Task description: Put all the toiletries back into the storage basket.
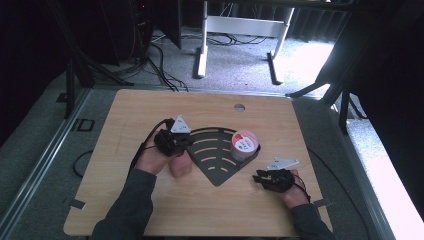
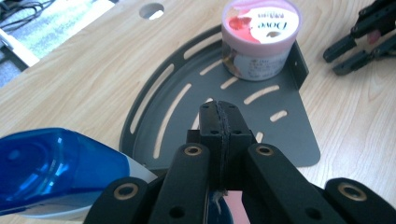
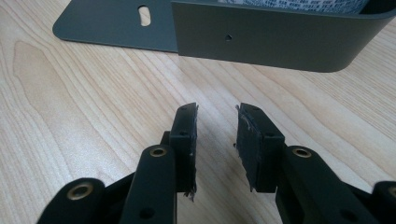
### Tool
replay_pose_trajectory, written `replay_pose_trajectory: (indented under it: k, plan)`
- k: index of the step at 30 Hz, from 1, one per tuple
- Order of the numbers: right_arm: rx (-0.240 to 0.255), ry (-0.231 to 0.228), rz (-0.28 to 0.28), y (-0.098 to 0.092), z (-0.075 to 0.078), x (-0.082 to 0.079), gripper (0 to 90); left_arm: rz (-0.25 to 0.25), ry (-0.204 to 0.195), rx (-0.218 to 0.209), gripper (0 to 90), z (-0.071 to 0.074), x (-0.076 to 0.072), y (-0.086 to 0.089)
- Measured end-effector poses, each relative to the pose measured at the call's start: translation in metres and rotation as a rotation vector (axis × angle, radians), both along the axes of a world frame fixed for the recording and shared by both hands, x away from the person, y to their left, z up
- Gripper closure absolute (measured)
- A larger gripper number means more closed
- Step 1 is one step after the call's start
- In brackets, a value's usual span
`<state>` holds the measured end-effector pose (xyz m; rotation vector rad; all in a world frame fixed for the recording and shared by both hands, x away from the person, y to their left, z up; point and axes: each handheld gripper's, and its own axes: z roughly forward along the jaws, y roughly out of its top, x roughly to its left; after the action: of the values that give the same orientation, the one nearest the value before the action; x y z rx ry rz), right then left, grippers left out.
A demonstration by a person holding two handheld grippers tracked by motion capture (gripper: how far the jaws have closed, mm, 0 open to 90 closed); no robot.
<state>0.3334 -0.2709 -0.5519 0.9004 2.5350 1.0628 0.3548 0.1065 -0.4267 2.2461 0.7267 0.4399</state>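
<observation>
The left tongs (image 2: 219, 116) are fully closed, the two black pads pressed flat against each other with nothing between them. They point over the dark grey fan-shaped tray (image 2: 299, 144) that lies in the middle of the wooden bench (image 1: 150, 115). Just beside these tongs, at their lower left in the left gripper view, there is a blue and white plastic thing (image 2: 51, 168); I cannot tell if the tongs touch it. In the high view a pinkish object (image 1: 181, 165) stands by the person's left hand, close to the tray edge.

A pink tub with a Dove label (image 2: 259, 37) stands upright on the tray, in the corner against the raised wall (image 3: 266, 39).

The right tongs (image 3: 215, 126) are partly open, a clear gap between the pads, and they hold nothing. They rest low over the bare bench, near the outside of the tray wall but not touching it.
</observation>
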Motion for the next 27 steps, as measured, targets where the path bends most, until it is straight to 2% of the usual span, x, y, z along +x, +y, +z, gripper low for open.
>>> replay_pose_trajectory:
  k: [27]
  plan:
    - [0.001,0.002,0.003,-0.001,0.0,0.0,67.9,0.104,0.012,-0.056,89.4,0.001,0.013,0.018]
